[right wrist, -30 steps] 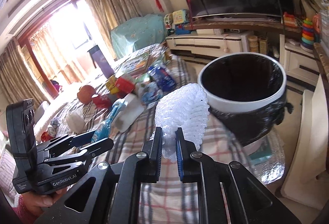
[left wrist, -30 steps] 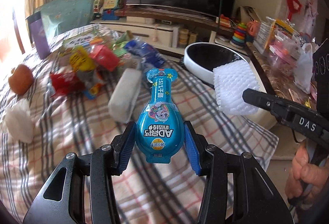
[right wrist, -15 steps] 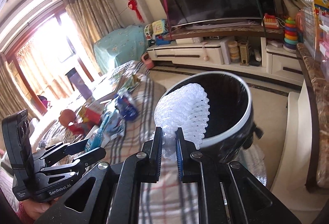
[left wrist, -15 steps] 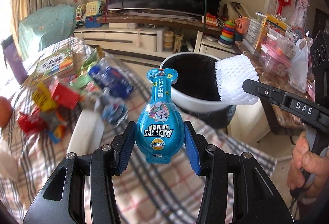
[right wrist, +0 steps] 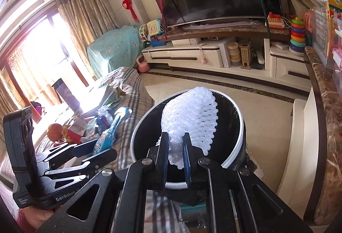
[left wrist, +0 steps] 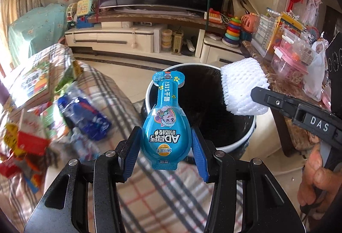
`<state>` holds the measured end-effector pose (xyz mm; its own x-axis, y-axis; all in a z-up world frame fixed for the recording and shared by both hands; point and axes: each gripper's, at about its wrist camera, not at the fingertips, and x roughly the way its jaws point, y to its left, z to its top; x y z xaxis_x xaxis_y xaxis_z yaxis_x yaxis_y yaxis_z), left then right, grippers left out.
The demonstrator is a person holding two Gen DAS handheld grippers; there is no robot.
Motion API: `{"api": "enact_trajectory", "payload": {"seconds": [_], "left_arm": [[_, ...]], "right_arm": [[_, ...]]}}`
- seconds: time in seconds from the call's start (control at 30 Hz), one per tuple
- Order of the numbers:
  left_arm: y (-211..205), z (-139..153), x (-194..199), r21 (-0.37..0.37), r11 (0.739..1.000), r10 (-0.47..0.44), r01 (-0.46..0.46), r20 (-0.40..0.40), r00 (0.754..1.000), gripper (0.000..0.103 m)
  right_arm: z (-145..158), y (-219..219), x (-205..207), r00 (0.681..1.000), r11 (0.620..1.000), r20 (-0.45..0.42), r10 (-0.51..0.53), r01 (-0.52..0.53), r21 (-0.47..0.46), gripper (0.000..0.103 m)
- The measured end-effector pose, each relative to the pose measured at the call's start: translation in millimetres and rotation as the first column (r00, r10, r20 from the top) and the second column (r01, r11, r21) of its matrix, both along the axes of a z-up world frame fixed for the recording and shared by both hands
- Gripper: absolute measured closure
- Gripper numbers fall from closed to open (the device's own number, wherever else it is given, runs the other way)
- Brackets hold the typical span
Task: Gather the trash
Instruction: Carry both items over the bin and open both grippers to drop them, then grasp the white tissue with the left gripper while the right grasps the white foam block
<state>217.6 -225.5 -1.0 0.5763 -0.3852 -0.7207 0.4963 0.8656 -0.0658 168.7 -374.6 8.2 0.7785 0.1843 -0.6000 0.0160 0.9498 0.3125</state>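
My left gripper (left wrist: 164,143) is shut on a blue bulb-shaped snack packet (left wrist: 165,126), its neck pointing away over the near rim of a white-rimmed trash bin with a black liner (left wrist: 203,94). In the right wrist view my right gripper (right wrist: 175,143) is shut on a white foam net sleeve (right wrist: 192,113), which hangs over the bin's open mouth (right wrist: 226,122). The foam net (left wrist: 243,87) also shows in the left wrist view, above the bin's right side. To the left in the right wrist view, the left gripper (right wrist: 102,147) carries the blue packet (right wrist: 111,130).
Left of the bin, a plaid-covered surface (left wrist: 149,201) bears a pile of wrappers, a crushed blue bottle (left wrist: 85,113) and red packets (left wrist: 27,143). A marble-topped counter (right wrist: 329,126) with clutter runs along the right. Behind stand a TV unit (left wrist: 128,38) and tiled floor.
Both grippers have swung right, away from the trash pile, and now reach the bin. The foam net has come over the bin's mouth. Both grips are unchanged.
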Motion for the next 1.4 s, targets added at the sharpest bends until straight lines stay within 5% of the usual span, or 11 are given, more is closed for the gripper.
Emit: {"api": "enact_trajectory", "payload": {"seconds": [0.4,0.47,0.67,1.1,1.4], "left_arm": [[-27,-16,30,0.027,0.999,-0.018,0.020,-0.047,0.999,0.056],[-28,-17,30,0.032,0.999,-0.016,0.018,-0.046,0.999,0.045],[-20,-10,15,0.035,0.999,-0.003,0.003,-0.011,1.000,0.034],[48,7,-56,-0.059,0.995,0.079,-0.076,0.040,0.996,0.030],[133,7,-93,-0.054,0.974,0.223,-0.220,0.071,0.972,0.027]], "right_arm": [[-15,-4,27,0.999,1.000,-0.049,0.002,-0.003,-0.026,0.086],[-16,-7,29,0.999,1.000,-0.053,0.002,-0.003,-0.026,0.080],[-14,-15,24,0.999,1.000,-0.048,-0.015,0.015,-0.006,0.064],[2,21,-20,1.000,1.000,0.001,0.009,-0.009,0.003,0.062],[-2,82,-35,0.995,0.995,0.020,0.100,-0.100,-0.005,0.041]]}}
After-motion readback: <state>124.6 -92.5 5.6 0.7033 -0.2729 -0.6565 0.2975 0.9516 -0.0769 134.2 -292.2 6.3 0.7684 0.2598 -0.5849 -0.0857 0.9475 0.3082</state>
